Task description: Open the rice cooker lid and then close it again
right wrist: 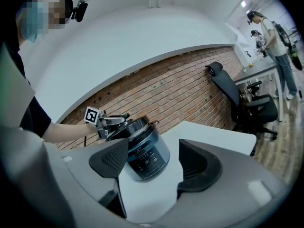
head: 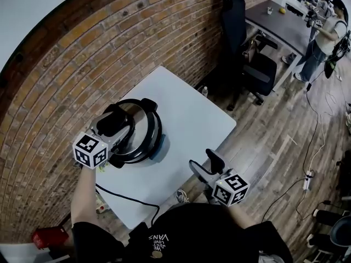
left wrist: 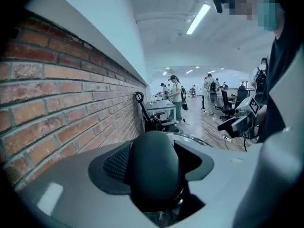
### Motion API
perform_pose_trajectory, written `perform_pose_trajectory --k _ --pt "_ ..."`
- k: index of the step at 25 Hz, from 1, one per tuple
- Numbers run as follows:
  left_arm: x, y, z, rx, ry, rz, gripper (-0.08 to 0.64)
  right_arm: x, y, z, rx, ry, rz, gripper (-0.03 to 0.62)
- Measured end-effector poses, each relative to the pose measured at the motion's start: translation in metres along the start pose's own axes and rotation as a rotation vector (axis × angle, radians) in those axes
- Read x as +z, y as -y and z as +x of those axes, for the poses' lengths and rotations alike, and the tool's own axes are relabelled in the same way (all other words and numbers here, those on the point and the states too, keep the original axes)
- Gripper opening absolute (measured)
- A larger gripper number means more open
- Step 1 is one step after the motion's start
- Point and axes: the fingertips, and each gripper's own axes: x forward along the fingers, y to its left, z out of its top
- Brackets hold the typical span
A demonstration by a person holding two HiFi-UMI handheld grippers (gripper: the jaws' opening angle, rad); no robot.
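The rice cooker point(head: 143, 141) stands on the white table point(head: 192, 119) near the brick wall, its silver lid point(head: 147, 120) down. My left gripper point(head: 122, 120) lies over the lid, jaws wide apart. In the left gripper view the lid's dark rounded handle point(left wrist: 154, 167) sits between the pads point(left wrist: 116, 163), and I see no squeeze on it. My right gripper point(head: 207, 163) hangs at the table's front edge, open and empty. The right gripper view shows the cooker point(right wrist: 145, 151) some way beyond its pads point(right wrist: 111, 159), with the left gripper point(right wrist: 111, 125) on top of it.
A black power cord point(head: 126, 199) runs from the cooker off the table's near edge. A black office chair point(head: 249, 59) stands behind the table, and a small bottle point(head: 204, 91) is on the floor by the table's far edge. A person point(head: 329, 32) stands at a far desk. A red object point(head: 46, 237) lies on the floor at left.
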Motion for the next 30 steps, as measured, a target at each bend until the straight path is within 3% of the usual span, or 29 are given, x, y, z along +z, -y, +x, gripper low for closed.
perform_pose_trajectory --k 19,26,30 --pt "-0.002 0.006 0.004 -0.158 -0.024 0.134 0.288 -0.01 -0.01 0.018 0.032 -0.073 -0.039 0.337" --pt "-0.002 0.007 0.003 -0.144 -0.05 0.132 0.288 -0.012 -0.012 0.022 0.032 -0.089 -0.035 0.337" --pt "-0.003 0.022 0.005 -0.212 -0.036 0.24 0.287 -0.016 -0.011 0.024 0.033 -0.101 -0.027 0.337"
